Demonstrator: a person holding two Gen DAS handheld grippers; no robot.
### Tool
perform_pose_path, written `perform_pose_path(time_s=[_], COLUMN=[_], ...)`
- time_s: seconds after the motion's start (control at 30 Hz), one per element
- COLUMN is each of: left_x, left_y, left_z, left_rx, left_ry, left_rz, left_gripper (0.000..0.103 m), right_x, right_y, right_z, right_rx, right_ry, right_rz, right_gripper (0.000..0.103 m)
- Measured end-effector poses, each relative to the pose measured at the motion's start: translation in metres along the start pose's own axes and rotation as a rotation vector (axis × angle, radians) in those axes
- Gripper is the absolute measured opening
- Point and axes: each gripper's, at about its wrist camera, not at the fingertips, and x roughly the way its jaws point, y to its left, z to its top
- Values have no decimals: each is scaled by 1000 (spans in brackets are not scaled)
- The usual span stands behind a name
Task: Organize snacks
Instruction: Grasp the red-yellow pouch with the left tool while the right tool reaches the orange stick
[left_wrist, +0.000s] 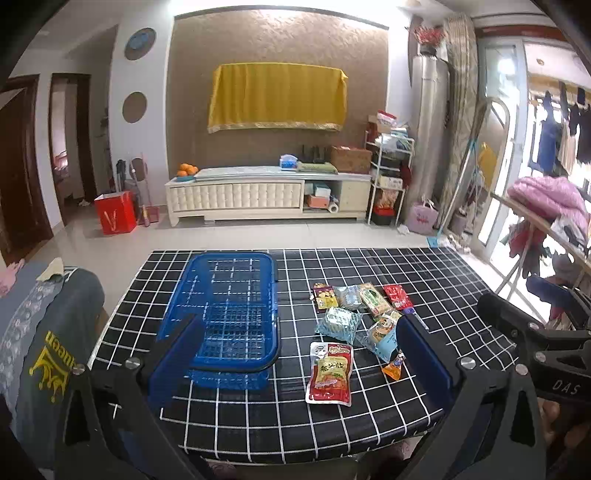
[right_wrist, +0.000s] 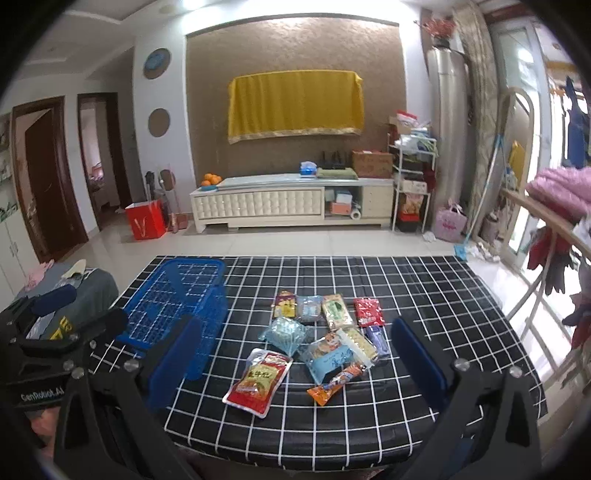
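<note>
A table covered in black cloth with a white grid (right_wrist: 424, 295) holds an empty blue plastic mesh basket (left_wrist: 229, 314) on its left and a loose cluster of small foil and plastic snack packets (right_wrist: 325, 332) just to its right, none yet inside. The left gripper (left_wrist: 299, 350) and right gripper (right_wrist: 295, 354) hover above the near edge, both with jaws wide apart and holding nothing, apparently poised for a first pick. A red pouch (right_wrist: 258, 380) lies nearest.

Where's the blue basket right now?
The blue basket sits empty on the left part of the checked table, just left of the snack packets, nearest the red pouch. In the right wrist view it lies at left.
</note>
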Motion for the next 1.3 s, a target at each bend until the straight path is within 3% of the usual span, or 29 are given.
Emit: perform_pose_path(time_s=[0.3, 0.43, 0.57, 0.9, 1.3], left_x=[74, 109, 139, 200, 260], left_y=[-32, -52, -62, -83, -87], left_z=[6, 4, 0, -41, -90], left_rx=[43, 115, 115, 199, 267], left_ry=[139, 193, 263, 429, 590], left_rz=[-92, -101, -116, -151, -138], left_gripper=[103, 103, 103, 102, 102], right_x=[55, 73, 93, 135, 167], right_y=[-46, -60, -73, -96, -95], right_z=[-12, -21, -33, -75, -98], right_rx=[46, 53, 70, 145, 132], right_ry=[147, 183, 244, 402, 485], right_rz=[-42, -55, -59, -56, -54], right_gripper=[103, 103, 103, 103, 103])
